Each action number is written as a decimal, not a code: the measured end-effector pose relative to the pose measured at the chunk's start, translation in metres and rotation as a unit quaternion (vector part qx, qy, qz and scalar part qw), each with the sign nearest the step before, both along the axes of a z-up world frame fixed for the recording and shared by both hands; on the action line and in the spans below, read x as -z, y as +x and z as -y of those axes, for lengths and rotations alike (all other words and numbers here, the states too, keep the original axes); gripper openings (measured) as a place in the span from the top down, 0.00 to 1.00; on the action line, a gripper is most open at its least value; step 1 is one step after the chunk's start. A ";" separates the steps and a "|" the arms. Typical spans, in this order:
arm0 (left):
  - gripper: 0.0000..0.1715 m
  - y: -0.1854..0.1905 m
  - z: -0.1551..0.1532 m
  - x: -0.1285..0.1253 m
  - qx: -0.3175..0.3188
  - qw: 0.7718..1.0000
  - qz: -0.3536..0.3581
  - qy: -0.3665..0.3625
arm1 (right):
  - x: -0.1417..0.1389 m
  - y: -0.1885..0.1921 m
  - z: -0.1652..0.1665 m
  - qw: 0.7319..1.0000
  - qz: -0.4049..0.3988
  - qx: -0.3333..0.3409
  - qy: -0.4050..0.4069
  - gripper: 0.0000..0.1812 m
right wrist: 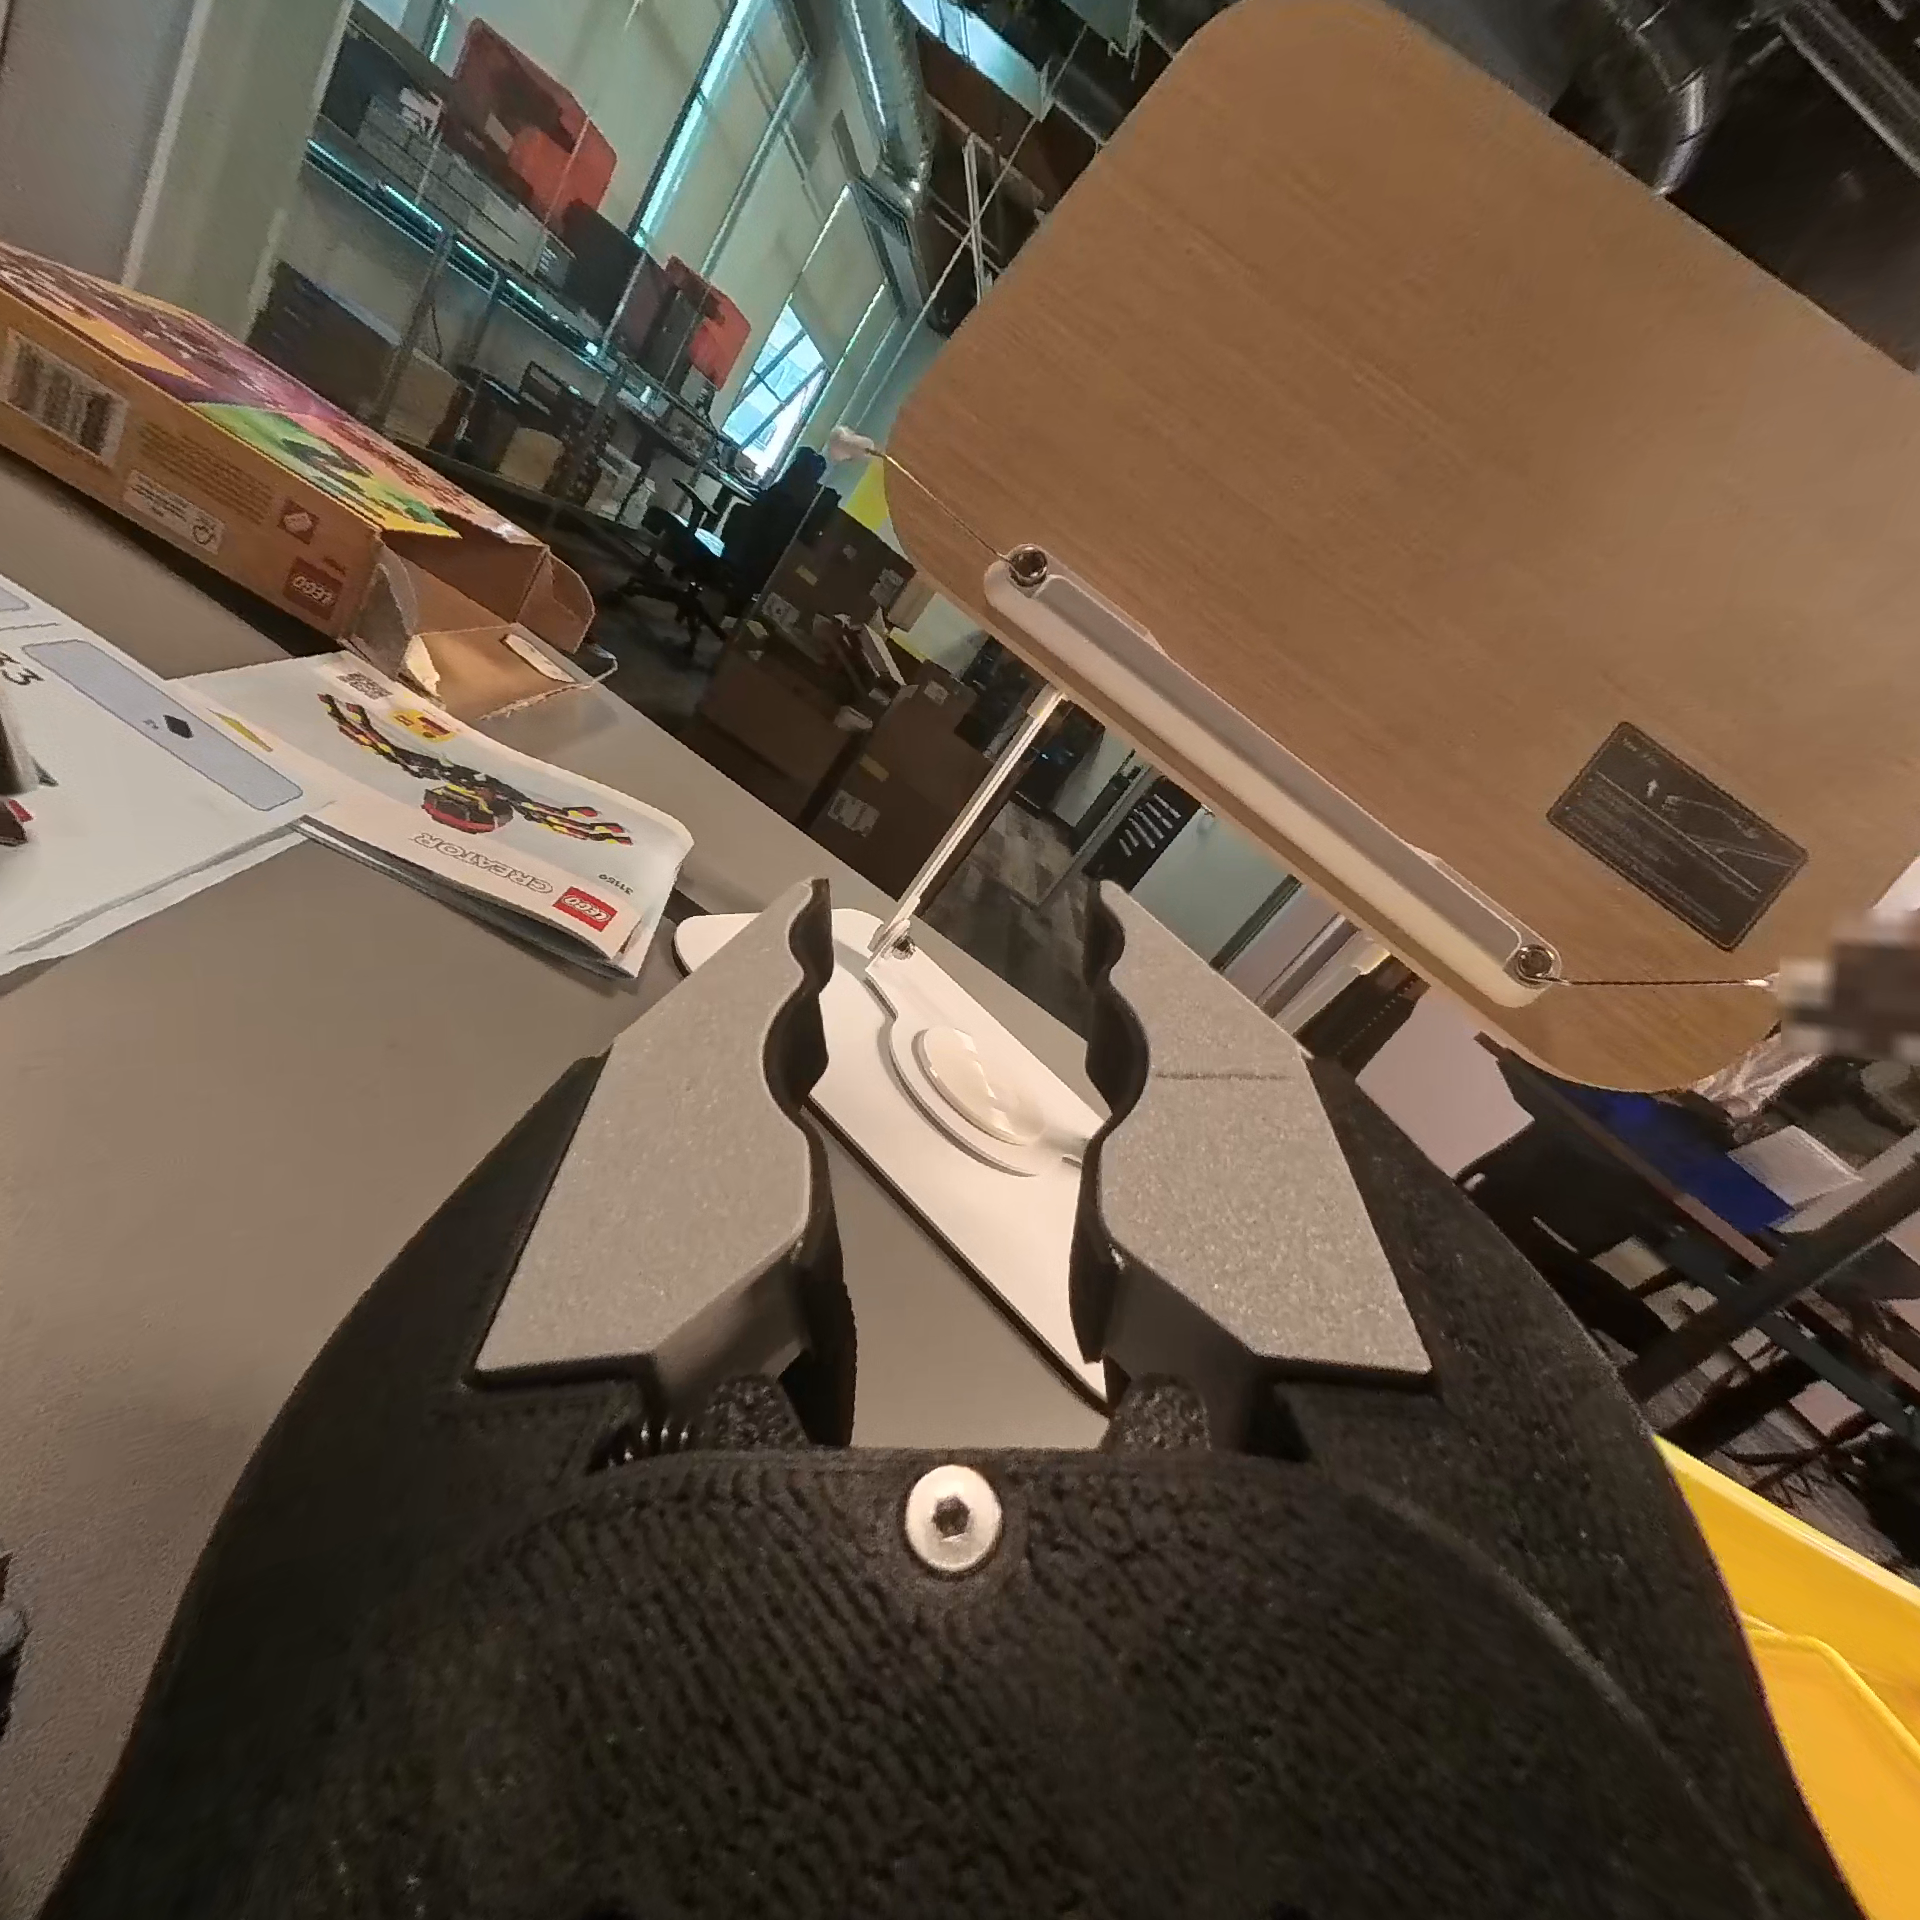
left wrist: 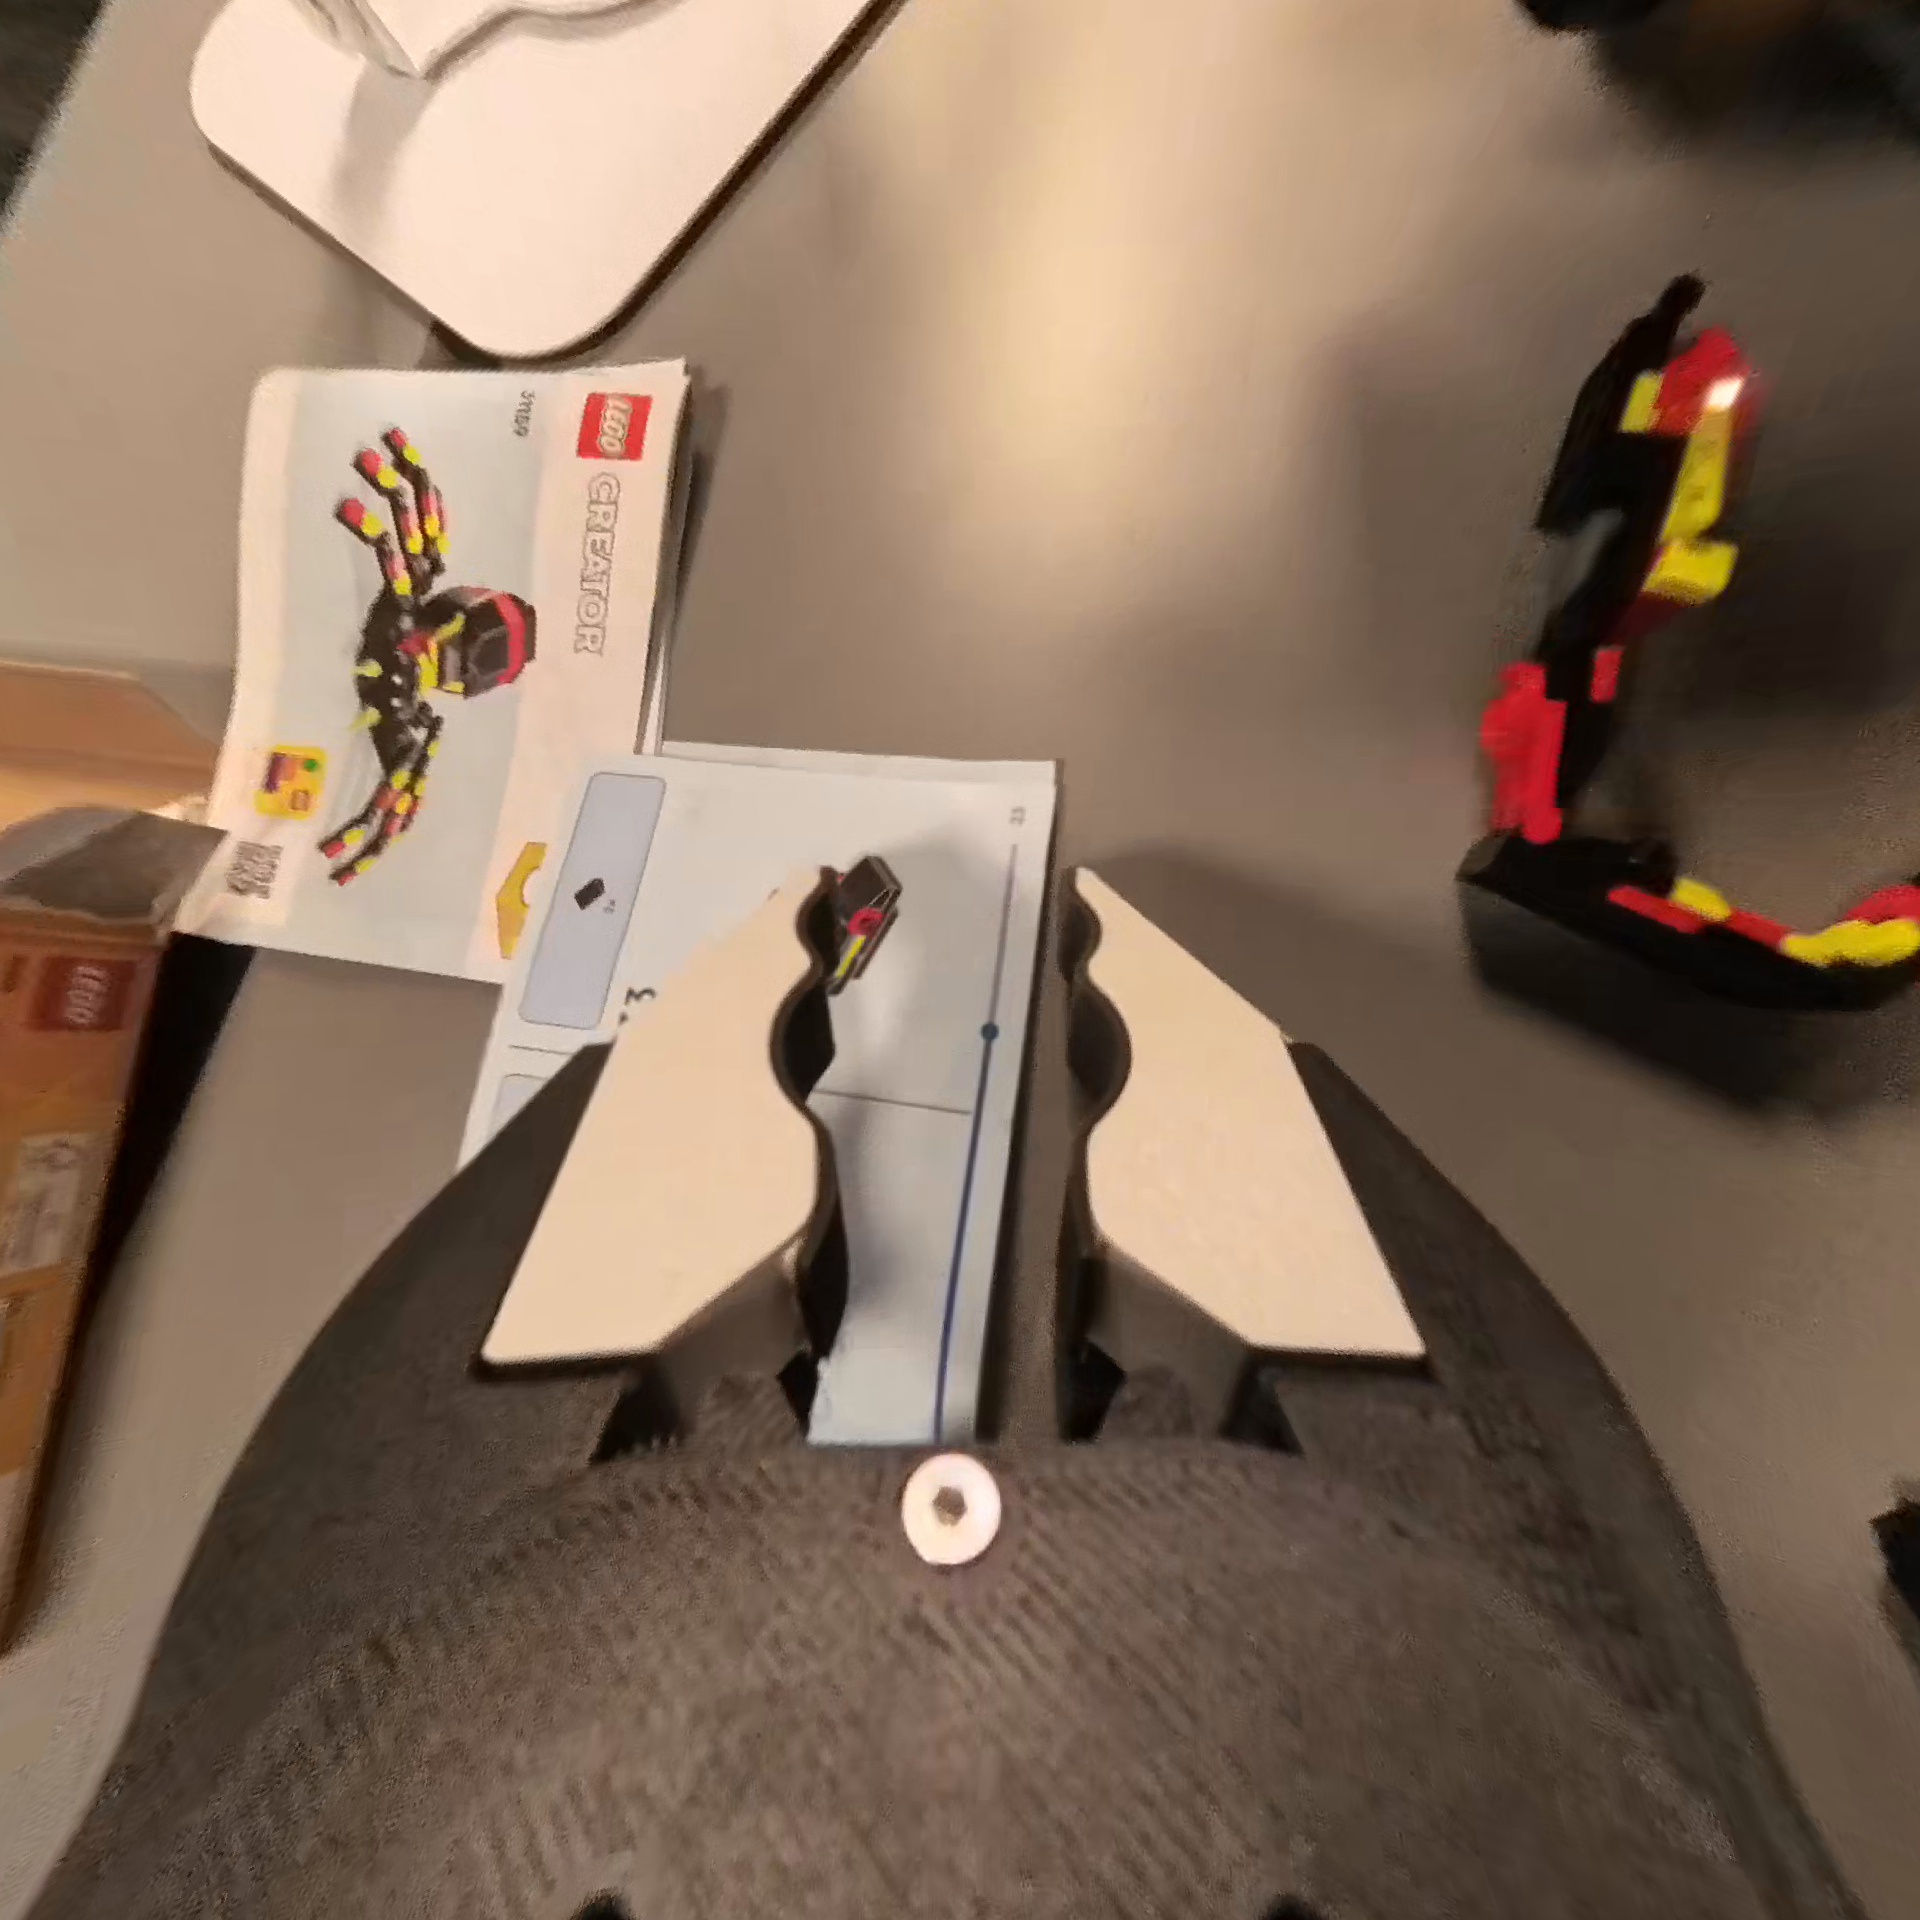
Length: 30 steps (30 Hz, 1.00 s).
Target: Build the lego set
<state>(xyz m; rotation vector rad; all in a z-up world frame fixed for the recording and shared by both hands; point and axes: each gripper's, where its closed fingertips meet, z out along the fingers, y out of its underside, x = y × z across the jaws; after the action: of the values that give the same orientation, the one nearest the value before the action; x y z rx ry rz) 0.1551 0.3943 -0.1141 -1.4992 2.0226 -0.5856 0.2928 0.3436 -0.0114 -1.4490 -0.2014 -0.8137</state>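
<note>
My left gripper [left wrist: 945, 883] is open and empty, hovering over an open instruction page [left wrist: 914, 1143]. A small black, red and yellow brick assembly [left wrist: 864, 914] lies on that page, just at the tip of the left finger [left wrist: 707, 1122]. A larger part-built model [left wrist: 1652, 675], black with red and yellow bricks and curved upward, stands on the grey table to the right. My right gripper [right wrist: 956, 914] is open and empty, low over the table, facing a white lamp base [right wrist: 966, 1081]. The open page also shows in the right wrist view [right wrist: 125, 748].
A closed booklet with a spider picture [left wrist: 447, 665] lies left of the open page, also visible in the right wrist view [right wrist: 499, 810]. An opened cardboard set box [right wrist: 208, 457] lies at the far left. A tilted wooden panel [right wrist: 1403, 520] rises from the lamp base. A yellow bin [right wrist: 1818, 1714] is at the right. Some 20 cm of space lies between my two pairs of fingers.
</note>
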 end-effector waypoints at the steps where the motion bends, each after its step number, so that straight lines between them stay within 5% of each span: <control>1: 0.77 0.000 0.001 0.001 -0.002 1.000 -0.002 -0.020 | 0.000 0.000 0.000 1.000 -0.002 0.000 0.000 0.74; 6: 0.93 -0.003 0.008 0.004 0.020 0.998 0.006 -0.064 | 0.001 0.001 -0.001 1.000 -0.009 -0.002 -0.001 0.74; 12: 1.00 -0.003 0.013 0.003 0.017 0.989 0.034 -0.145 | 0.003 -0.001 -0.002 1.000 -0.004 -0.006 -0.008 0.75; 22: 1.00 -0.004 0.009 -0.003 -0.029 0.957 0.038 -0.288 | 0.004 -0.006 -0.005 1.000 0.008 -0.013 -0.016 0.75; 30: 1.00 -0.004 0.009 -0.005 -0.034 0.949 0.037 -0.312 | 0.006 -0.010 -0.007 0.999 0.017 -0.020 -0.024 0.75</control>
<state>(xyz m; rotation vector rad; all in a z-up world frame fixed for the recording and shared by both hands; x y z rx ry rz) 0.1515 0.3857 -0.1095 -1.8450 1.8010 -1.3213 0.2825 0.3503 -0.0170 -1.4718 -0.2758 -0.8052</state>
